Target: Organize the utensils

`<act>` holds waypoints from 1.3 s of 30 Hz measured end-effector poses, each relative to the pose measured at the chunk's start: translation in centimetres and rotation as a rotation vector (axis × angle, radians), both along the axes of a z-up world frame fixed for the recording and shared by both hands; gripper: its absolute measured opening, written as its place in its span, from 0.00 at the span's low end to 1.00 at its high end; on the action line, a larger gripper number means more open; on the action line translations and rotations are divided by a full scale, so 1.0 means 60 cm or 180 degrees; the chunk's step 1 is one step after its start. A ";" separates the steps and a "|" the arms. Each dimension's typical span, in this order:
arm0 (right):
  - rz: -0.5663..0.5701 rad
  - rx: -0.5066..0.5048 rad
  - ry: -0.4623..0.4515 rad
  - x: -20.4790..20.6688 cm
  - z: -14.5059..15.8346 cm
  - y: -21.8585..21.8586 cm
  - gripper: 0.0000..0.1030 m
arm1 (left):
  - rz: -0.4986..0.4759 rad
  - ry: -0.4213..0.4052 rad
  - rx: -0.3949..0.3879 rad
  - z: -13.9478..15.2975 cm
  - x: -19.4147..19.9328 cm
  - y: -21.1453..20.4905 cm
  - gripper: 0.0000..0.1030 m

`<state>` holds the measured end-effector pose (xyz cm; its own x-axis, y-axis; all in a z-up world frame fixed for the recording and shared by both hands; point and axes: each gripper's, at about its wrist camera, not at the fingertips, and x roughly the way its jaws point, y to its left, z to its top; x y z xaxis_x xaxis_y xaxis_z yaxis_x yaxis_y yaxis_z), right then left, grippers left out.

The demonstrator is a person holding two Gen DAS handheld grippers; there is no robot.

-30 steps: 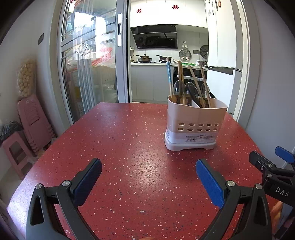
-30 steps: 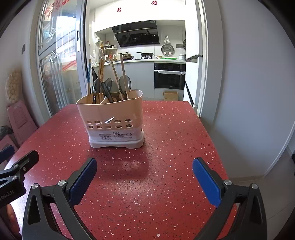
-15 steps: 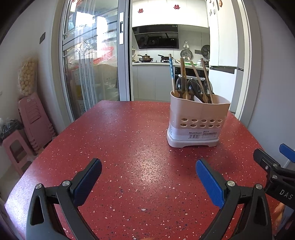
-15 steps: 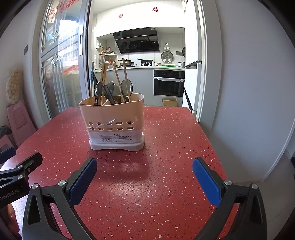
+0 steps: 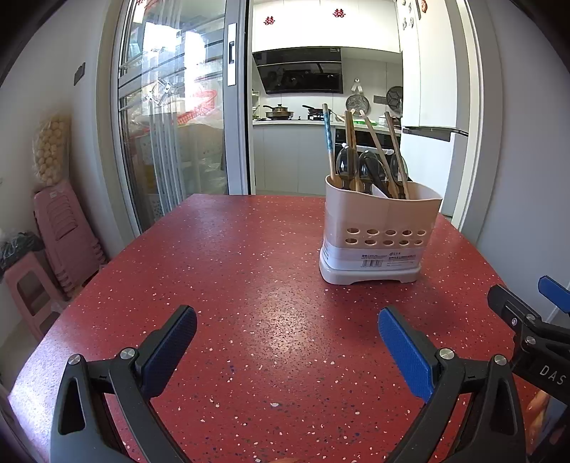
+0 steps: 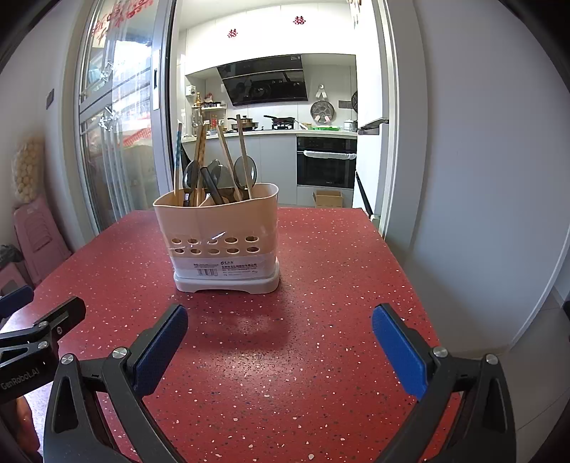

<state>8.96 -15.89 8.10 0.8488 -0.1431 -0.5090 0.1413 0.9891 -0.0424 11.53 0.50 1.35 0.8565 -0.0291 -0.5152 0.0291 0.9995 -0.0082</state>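
My left gripper (image 5: 286,342) and right gripper (image 6: 279,340) hover with fingers spread wide, holding nothing, above the red bench (image 5: 231,285); the filled utensil holder (image 5: 377,235) stands centre-right in the left view.

You face a red speckled counter (image 5: 221,292) with a glossy sheen. Beyond it a doorway opens onto a white kitchen: black hood (image 5: 299,71), pans on the stove (image 5: 295,112), built-in oven (image 6: 326,162), a cardboard box (image 6: 327,198) on the floor. Red paper cutouts (image 5: 302,16) sit above the doorway. On your left, a sliding glass door (image 5: 171,117) lets in daylight. Pink stools (image 5: 53,245) are stacked against the left wall, a bag of pale balls (image 5: 51,149) above them. Plain grey wall (image 6: 491,171) on your right.
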 end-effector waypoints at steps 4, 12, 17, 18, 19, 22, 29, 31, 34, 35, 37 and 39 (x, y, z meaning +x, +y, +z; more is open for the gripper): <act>-0.0001 0.0004 -0.0002 0.000 0.000 0.000 1.00 | 0.0006 0.0006 0.0004 0.000 0.001 -0.001 1.00; -0.0016 0.0026 -0.0004 0.001 0.000 -0.001 1.00 | -0.0005 0.0011 0.0004 -0.001 0.001 -0.001 1.00; -0.0007 0.0025 -0.0008 0.000 -0.001 0.001 1.00 | -0.0003 0.0014 -0.0004 -0.001 0.001 -0.002 1.00; -0.0009 0.0020 -0.0008 0.000 -0.001 0.001 1.00 | -0.0004 0.0013 -0.0004 -0.001 0.001 -0.002 1.00; -0.0007 0.0027 -0.0011 0.000 -0.001 0.001 1.00 | -0.0005 0.0016 0.0000 -0.001 0.001 -0.002 1.00; -0.0007 0.0026 -0.0011 0.000 -0.001 0.001 1.00 | -0.0004 0.0014 0.0001 -0.001 0.001 -0.002 1.00; -0.0009 0.0029 -0.0011 0.001 -0.002 0.002 1.00 | -0.0011 0.0013 0.0003 -0.001 0.001 -0.005 1.00; -0.0008 0.0029 -0.0014 0.000 -0.001 0.002 1.00 | -0.0015 0.0014 0.0001 0.000 0.001 -0.006 1.00; -0.0006 0.0034 -0.0014 0.000 -0.001 0.002 1.00 | -0.0015 0.0014 0.0000 0.000 0.000 -0.006 1.00; -0.0005 0.0035 -0.0015 0.000 0.000 0.003 1.00 | -0.0014 0.0013 0.0001 0.000 0.000 -0.006 1.00; -0.0006 0.0030 -0.0016 0.000 0.000 0.002 1.00 | -0.0012 0.0014 0.0000 0.000 0.000 -0.006 1.00; -0.0009 0.0033 -0.0014 0.000 0.000 0.002 1.00 | -0.0016 0.0015 -0.0001 0.000 0.000 -0.006 1.00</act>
